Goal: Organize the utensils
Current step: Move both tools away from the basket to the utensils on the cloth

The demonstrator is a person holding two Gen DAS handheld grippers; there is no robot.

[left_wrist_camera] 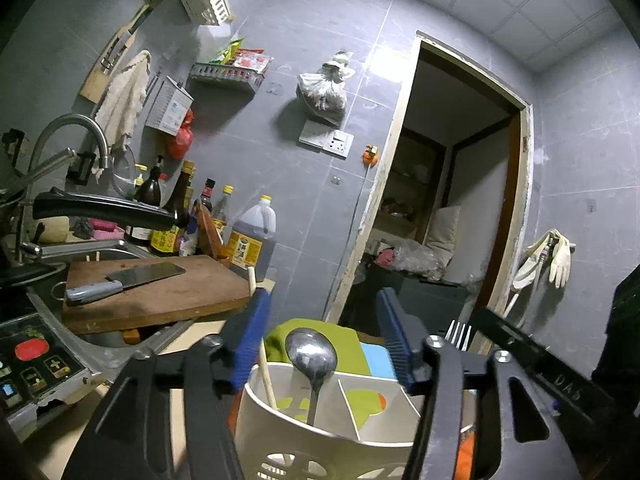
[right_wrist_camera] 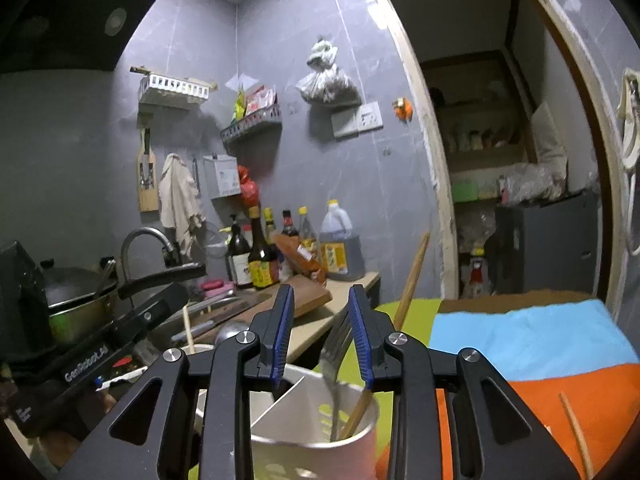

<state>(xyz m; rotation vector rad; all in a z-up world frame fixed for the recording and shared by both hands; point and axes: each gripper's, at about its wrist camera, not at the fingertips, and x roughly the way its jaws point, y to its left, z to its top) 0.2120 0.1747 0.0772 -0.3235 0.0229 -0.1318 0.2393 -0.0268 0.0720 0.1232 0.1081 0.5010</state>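
The white utensil holder [left_wrist_camera: 320,432] fills the lower centre of both wrist views, divided into compartments by inner walls and standing on a tabletop covered with a cloth of green, blue and orange patches [right_wrist_camera: 532,344]. Behind it, at the left of the frame, a wooden cutting board [left_wrist_camera: 160,292] with a cleaver [left_wrist_camera: 124,280] lying on it is seen beside the sink.

The left gripper [left_wrist_camera: 322,336] is spread, and a metal spoon [left_wrist_camera: 311,354] is seen between its blue pads without being pressed by either; the spoon stands bowl-up, its long axis close to vertical, handle down in the holder's left compartment. The right gripper [right_wrist_camera: 322,334] is parted more narrowly; a fork [right_wrist_camera: 334,356] stands in the gap, tines up and leaning slightly left, its handle sunk in the right compartment beside a wooden chopstick [right_wrist_camera: 412,276]. It appears to be touched by neither pad, though the lower part is blurred.

Both utensils are judged to be already deposited, so a straight withdrawal along each gripper's own axis is called for.

Only the fork's tines [left_wrist_camera: 460,334] are shown in the left view, past the right gripper's body. A loose chopstick [right_wrist_camera: 576,432] on the orange patch is shown in the right view alone.
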